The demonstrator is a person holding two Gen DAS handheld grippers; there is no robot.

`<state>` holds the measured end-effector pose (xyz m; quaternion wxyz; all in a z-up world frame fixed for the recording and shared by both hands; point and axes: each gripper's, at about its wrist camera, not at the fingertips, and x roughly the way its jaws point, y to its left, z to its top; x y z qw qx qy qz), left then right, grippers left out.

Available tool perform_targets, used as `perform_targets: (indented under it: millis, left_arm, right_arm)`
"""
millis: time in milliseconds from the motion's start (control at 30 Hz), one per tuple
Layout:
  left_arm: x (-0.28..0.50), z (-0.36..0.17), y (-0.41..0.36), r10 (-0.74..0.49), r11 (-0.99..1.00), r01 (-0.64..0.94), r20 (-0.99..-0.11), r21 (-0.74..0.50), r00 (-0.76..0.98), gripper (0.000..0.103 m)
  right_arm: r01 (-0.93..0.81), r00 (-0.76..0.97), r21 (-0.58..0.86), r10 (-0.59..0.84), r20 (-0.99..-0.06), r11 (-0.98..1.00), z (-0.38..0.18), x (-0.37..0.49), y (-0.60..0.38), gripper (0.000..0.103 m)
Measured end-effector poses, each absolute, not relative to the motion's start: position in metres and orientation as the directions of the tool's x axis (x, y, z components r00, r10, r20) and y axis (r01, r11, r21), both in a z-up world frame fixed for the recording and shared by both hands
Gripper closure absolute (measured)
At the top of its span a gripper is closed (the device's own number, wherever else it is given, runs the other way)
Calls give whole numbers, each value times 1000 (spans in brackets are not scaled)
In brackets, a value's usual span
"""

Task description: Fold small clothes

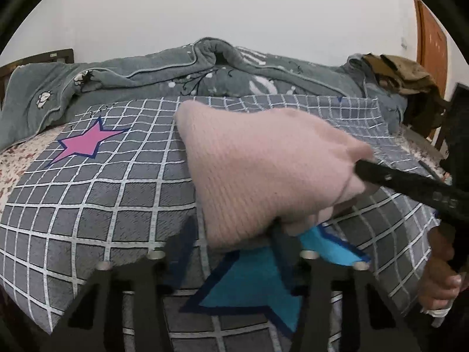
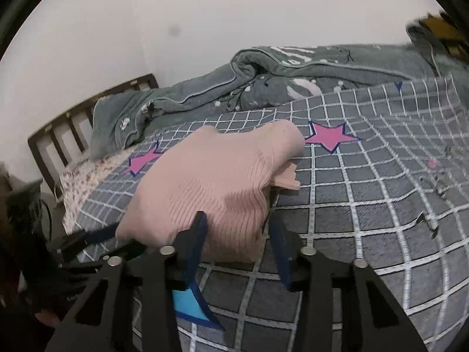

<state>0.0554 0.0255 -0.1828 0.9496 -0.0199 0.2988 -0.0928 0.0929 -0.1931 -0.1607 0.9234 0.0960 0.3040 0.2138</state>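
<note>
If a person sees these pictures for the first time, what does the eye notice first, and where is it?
First comes the pink knitted garment, lifted in the middle of the bed, with the left gripper pinching its near edge and the right gripper closed on its other near corner. Under it lies the grey checked bedcover, with a pink star at the left and a blue star close to the camera.

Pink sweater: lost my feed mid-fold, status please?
Left hand-held gripper and right hand-held gripper both shut on pink sweater near edge. Sweater bunched on checked quilt. Nothing in the way.
</note>
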Motion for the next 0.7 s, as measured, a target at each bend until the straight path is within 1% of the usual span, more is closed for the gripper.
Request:
perform_targets:
  millis: [33,67,100,200,233,333,400,467,533,600,667,700]
  left_arm:
    - [54,-183,24,-173,985,158,-559,-74,811,70]
    - [52,-183,24,-163,986,156,-551,-60,818,76]
    - [52,-183,25,-160,986,155,-548,-56,821,79]
    - [53,-182,37,-214,977,172,-554,-128,805,80]
    - [54,-182,41,-233,972,174,-557,-157,797,80]
    - [52,-182,40,-231,972,168,-561,-163,795,77]
    - [49,-181,39,-236,971,170,-549,-168,802,77]
    - [45,-178,39,-231,972,173,-537,-157,811,76]
    - [43,-177,38,-229,973,180,-531,-143,815,76]
    - [42,-175,38,-241,970,192,-533,-146,811,74]
    - [42,-174,40,-244,969,190,-525,-157,815,74]
    - [41,-174,41,-243,969,185,-518,-162,820,74]
  right_arm:
    - [-335,714,322,461,-527,886,-162,95,-194,90]
    - [-335,711,328,466,-527,883,-163,96,-194,93]
    - [-337,717,324,464,-520,884,-162,96,-196,95]
    - [-345,744,313,461,-484,885,-152,91,-207,96]
    - [-346,735,328,471,-488,879,-152,93,-210,96]
    - [-330,717,326,460,-523,886,-161,96,-208,96]
    - [-333,716,283,437,-545,899,-163,95,-201,91]
    - [-338,733,252,421,-534,907,-160,90,-199,87]
    - [-333,758,226,403,-513,915,-155,86,-200,64]
    - [-333,779,214,396,-485,918,-151,82,-203,58]
    - [-322,800,188,373,-471,928,-147,80,-205,57]
    - [-317,807,175,362,-467,932,-145,80,-206,54]
